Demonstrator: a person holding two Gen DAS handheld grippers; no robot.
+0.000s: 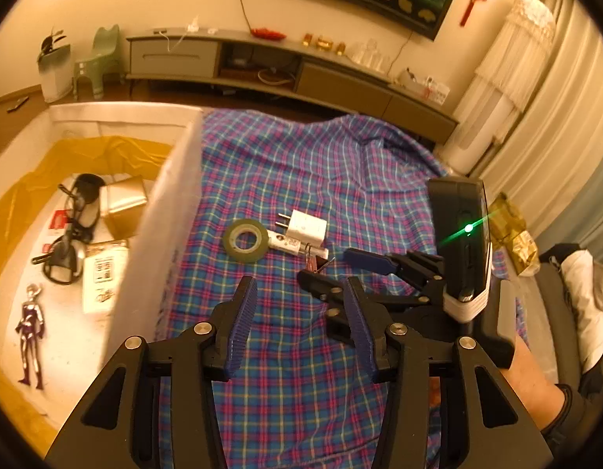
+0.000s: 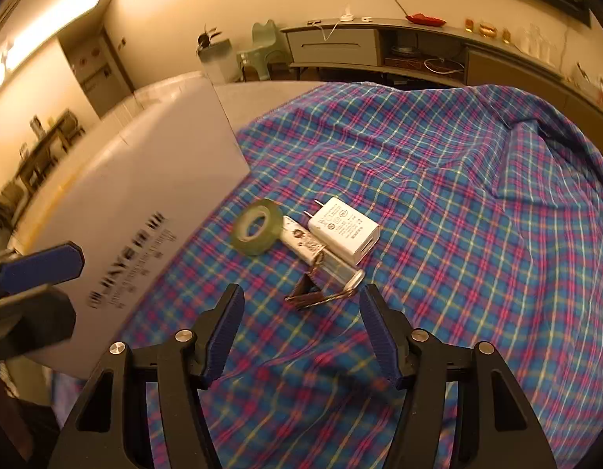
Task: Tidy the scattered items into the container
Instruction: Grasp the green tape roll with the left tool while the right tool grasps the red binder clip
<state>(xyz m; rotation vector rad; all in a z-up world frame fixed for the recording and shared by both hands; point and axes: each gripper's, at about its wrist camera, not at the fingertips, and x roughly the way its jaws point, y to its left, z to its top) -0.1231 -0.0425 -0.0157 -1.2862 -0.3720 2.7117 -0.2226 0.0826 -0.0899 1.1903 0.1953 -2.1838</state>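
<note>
On the plaid cloth [image 1: 301,164] lie a green tape roll [image 1: 245,240], a white plug charger [image 1: 305,228], a white tube [image 1: 291,244] and a small brown clip [image 1: 314,264]. My left gripper [image 1: 299,293] is open over bare cloth, just right of the white box wall [image 1: 164,203]. My right gripper [image 1: 325,264] is also open. In the right wrist view its fingers straddle the clip [image 2: 299,300] without touching it. Beyond my right gripper [image 2: 301,293] sit the tube [image 2: 301,240], charger [image 2: 344,230] and tape roll [image 2: 256,226]. At the left edge, by the box [image 2: 145,195], is my left gripper [image 2: 76,289].
The box has a yellow lining [image 1: 106,148] and holds sunglasses [image 1: 72,226], a gold box [image 1: 123,205], a printed packet [image 1: 102,277] and a purple figure [image 1: 31,320]. A person's forearm [image 1: 532,367] is at the right. A low TV cabinet [image 1: 301,66] runs along the far wall.
</note>
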